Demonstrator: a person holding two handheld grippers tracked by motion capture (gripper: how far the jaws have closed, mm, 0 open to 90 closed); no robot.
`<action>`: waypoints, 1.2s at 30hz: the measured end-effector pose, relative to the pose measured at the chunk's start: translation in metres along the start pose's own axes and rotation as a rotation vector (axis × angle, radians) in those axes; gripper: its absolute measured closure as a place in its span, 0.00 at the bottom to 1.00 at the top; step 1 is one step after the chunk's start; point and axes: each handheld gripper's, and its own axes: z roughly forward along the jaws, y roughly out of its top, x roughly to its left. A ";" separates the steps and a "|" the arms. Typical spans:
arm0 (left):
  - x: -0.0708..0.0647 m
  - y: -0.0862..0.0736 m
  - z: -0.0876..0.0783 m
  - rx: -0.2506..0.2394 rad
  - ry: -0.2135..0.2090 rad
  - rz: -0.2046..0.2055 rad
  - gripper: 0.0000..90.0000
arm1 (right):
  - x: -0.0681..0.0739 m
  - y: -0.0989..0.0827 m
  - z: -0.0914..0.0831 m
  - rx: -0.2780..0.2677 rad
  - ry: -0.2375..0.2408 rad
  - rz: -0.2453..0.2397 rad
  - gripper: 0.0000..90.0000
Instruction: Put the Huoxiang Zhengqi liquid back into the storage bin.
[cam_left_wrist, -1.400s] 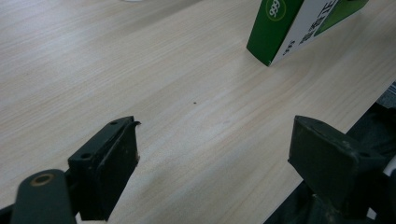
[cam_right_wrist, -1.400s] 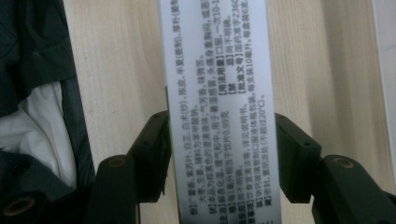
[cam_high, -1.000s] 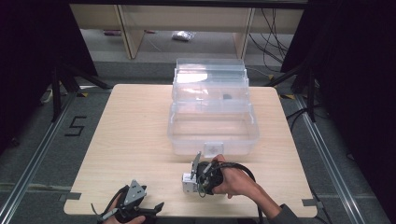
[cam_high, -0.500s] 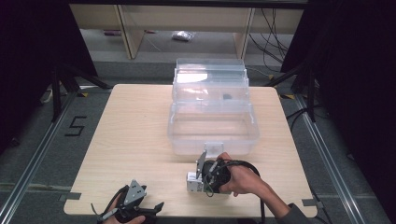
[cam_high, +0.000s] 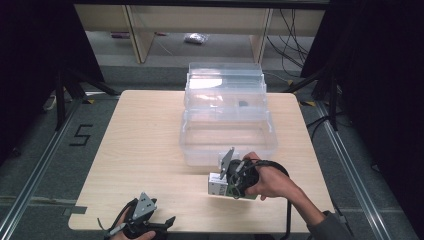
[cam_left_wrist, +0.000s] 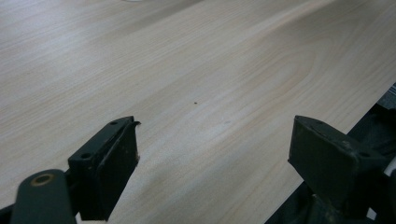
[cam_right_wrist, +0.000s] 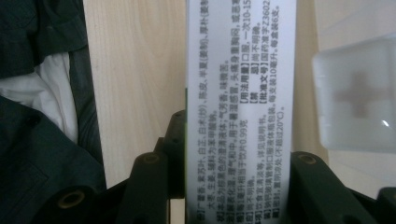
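Right tool (cam_high: 223, 184): clamped on white medicine box (cam_right_wrist: 240, 107), held just above counter (cam_high: 145, 145), beside clear plastic storage case (cam_high: 226, 117); left tool (cam_left_wrist: 212, 149): jaws wide apart, empty, at counter's near edge

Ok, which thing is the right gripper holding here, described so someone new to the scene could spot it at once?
Start at the clear plastic box standing open on the wooden table. Just in front of its near wall, the right gripper is shut on a small white carton. It is the only opaque item there, a narrow white box with printed black text on its side.
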 end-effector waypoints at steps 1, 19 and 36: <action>0.000 0.000 0.000 0.000 0.000 0.000 0.17 | 0.000 0.000 0.000 0.000 0.000 0.000 0.72; 0.002 0.000 0.000 0.014 -0.001 0.005 0.17 | -0.031 -0.016 -0.045 -0.038 -0.006 0.058 0.72; 0.003 0.000 0.000 0.013 0.003 0.005 0.17 | -0.056 -0.021 -0.072 -0.068 -0.017 0.038 0.72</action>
